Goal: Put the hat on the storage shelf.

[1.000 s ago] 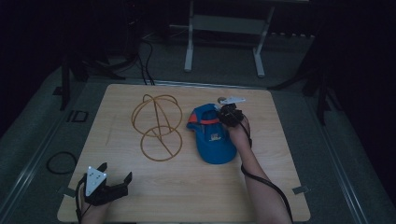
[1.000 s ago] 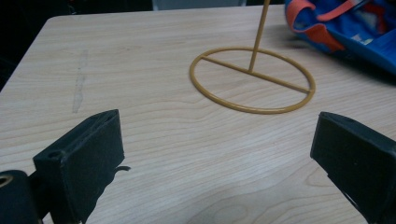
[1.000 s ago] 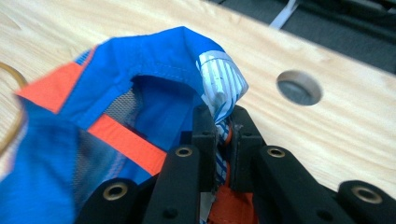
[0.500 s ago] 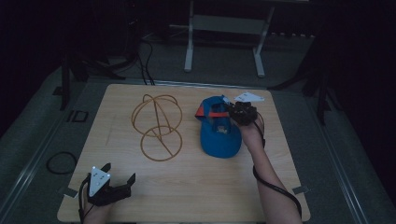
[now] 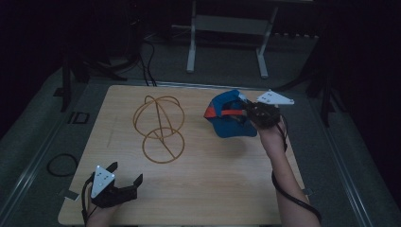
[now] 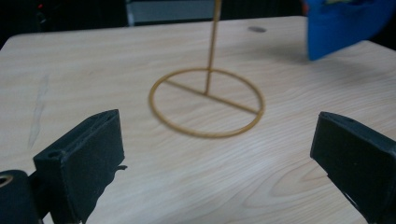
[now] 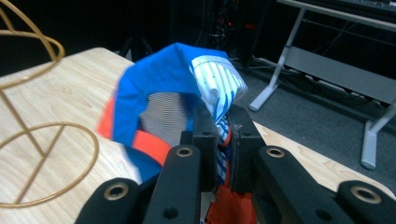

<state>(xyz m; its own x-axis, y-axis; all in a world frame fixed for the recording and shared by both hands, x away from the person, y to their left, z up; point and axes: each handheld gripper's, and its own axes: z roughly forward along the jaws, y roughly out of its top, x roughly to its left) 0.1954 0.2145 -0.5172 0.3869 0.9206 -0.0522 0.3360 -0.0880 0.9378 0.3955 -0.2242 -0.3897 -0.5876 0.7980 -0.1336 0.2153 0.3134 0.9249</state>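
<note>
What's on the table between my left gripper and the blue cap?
The gold wire stand stands between the left gripper and the cap, as the high view shows; the rest is bare table.

Both grippers are matte black. The left gripper (image 5: pixel 124 182) carries a pale grey three-cornered plate on top, with small dark dots near its corners; its two jaws are thick, blocky slabs with squared tips — each shows a small round hole in its side face. The right gripper (image 5: pixel 246 112) bears the same kind of grey plate above its body. Just behind its narrow, flat-faced fingers (image 7: pixel 204 140) sit rounded black link arms, each with a brass-ringed screw hole at its end. A black cable trails back from each gripper along the bare, sleeveless forearm behind it.
</note>
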